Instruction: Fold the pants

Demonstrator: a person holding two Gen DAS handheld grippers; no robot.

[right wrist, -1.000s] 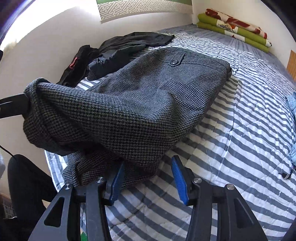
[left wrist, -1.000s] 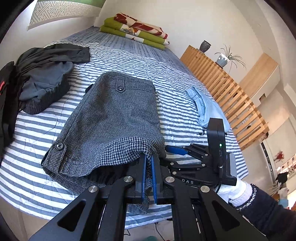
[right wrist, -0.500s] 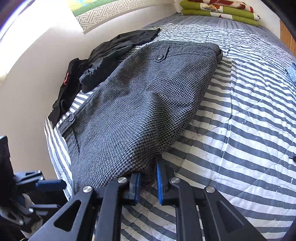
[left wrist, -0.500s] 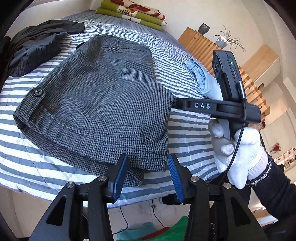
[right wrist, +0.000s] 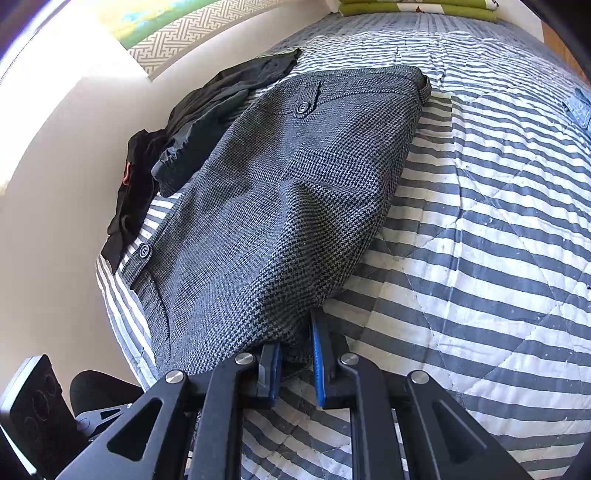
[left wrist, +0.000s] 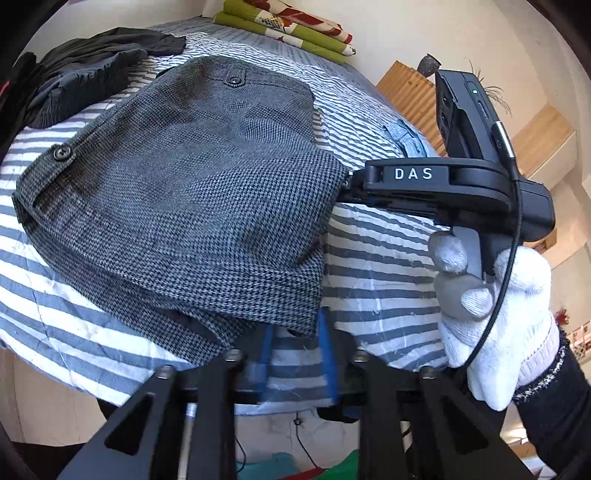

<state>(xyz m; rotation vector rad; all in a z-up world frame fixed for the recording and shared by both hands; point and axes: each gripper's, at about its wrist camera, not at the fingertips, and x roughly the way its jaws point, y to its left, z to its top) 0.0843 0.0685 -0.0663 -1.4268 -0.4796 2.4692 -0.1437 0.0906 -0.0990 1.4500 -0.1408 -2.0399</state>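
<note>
Grey houndstooth pants point(left wrist: 184, 184) lie folded over on the striped bed point(left wrist: 373, 266), waistband buttons facing up. My right gripper point(right wrist: 297, 332) is shut on the near right corner of the pants point(right wrist: 288, 184). The left wrist view shows its black housing point(left wrist: 443, 181) held by a white-gloved hand point(left wrist: 491, 314), tips buried in fabric that rises towards it. My left gripper point(left wrist: 295, 332) is at the near hem, open with a narrow gap. Its blue pads point(left wrist: 327, 354) are blurred. The hem drapes over the tips and striped bedding shows between the pads.
A pile of dark clothes point(left wrist: 85, 74) lies left of the pants near the wall. A light blue garment point(left wrist: 406, 136) lies on the right of the bed. Folded green and red blankets point(left wrist: 291, 29) sit at the far end. A slatted wooden piece point(left wrist: 406, 85) stands beyond the right side.
One second ago the left gripper held the pants and the right was open. Since then the left let go and narrowed at the near hem; the right shut on the corner.
</note>
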